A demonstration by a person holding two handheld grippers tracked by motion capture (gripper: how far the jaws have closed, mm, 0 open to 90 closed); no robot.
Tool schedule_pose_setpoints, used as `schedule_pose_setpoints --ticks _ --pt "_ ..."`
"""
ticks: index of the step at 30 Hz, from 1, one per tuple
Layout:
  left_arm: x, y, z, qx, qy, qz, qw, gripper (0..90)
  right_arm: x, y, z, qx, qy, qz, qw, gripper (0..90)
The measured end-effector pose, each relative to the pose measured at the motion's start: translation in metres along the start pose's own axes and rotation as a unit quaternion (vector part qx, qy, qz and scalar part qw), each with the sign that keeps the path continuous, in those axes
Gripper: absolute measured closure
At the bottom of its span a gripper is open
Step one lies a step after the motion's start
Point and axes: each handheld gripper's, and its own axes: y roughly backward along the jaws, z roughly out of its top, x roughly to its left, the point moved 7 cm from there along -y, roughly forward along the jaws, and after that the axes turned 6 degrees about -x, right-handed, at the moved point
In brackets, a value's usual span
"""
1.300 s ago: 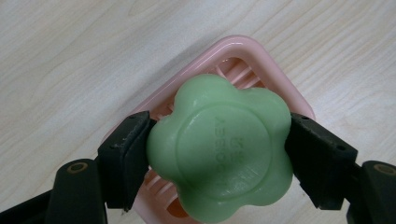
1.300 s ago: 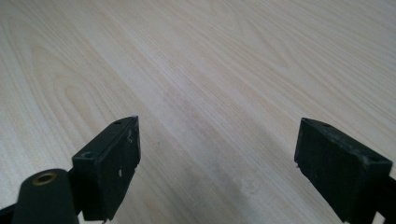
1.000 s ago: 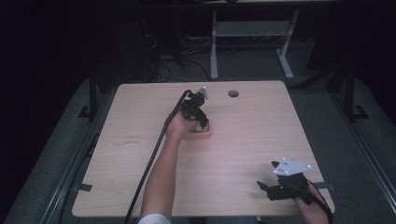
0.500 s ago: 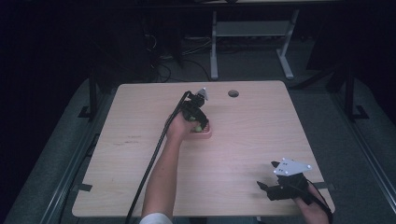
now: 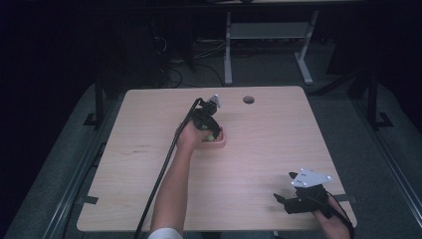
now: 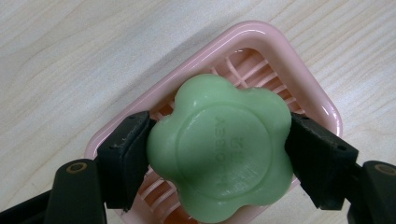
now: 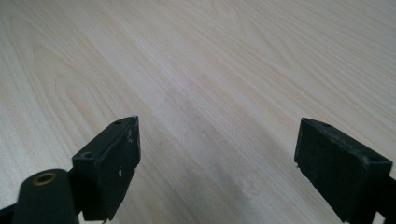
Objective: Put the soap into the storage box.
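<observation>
No movement since the earlier frame, left hand-held gripper (image 6: 219,158) clamped on green flower-shaped soap bar (image 6: 219,147) over pink soap dish (image 6: 285,60) mid-surface (image 5: 149,164), right hand-held gripper (image 7: 217,158) wide apart, holding nothing, at near right corner

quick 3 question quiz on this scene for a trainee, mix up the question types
1. True or false: the left gripper is shut on the green soap.
2. What lies under the soap? A) a blue bowl B) the pink soap dish C) a towel
3. How do the right gripper's jaws stand, and what is between them?

Key: 1 true. 2 B. 3 open, with nothing between them, over the bare wooden table.
</observation>
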Motion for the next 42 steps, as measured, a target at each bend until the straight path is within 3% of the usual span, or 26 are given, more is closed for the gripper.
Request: schedule_pose_setpoints --ticks 7,12,22,34,36,42 --pt "-0.001 0.002 -0.001 0.001 -0.003 0.003 1.0 26.1 0.0 0.0 0.0 0.001 0.0 0.0 1.0 13.8" --pt "-0.001 0.01 0.003 -0.022 -0.003 -0.003 0.9997 25.9 0.0 0.0 0.0 0.001 0.001 -0.001 1.0 13.8" --pt "-0.001 0.022 0.001 -0.038 -0.004 -0.011 0.9992 25.2 0.001 -0.001 0.0 0.004 0.001 0.0 1.0 13.8" --pt "-0.007 0.03 -0.007 -0.054 -0.014 -0.018 0.9983 24.6 0.0 -0.002 -0.001 0.005 -0.004 -0.002 1.0 13.8" --pt "-0.007 0.032 -0.009 -0.06 -0.011 -0.024 0.9979 24.6 -0.002 -0.002 -0.002 0.006 0.004 -0.004 1.0 13.8" --pt "-0.008 0.035 -0.014 -0.068 -0.006 -0.026 0.9973 24.1 -0.002 -0.001 -0.002 0.006 -0.007 -0.006 0.9999 13.8"
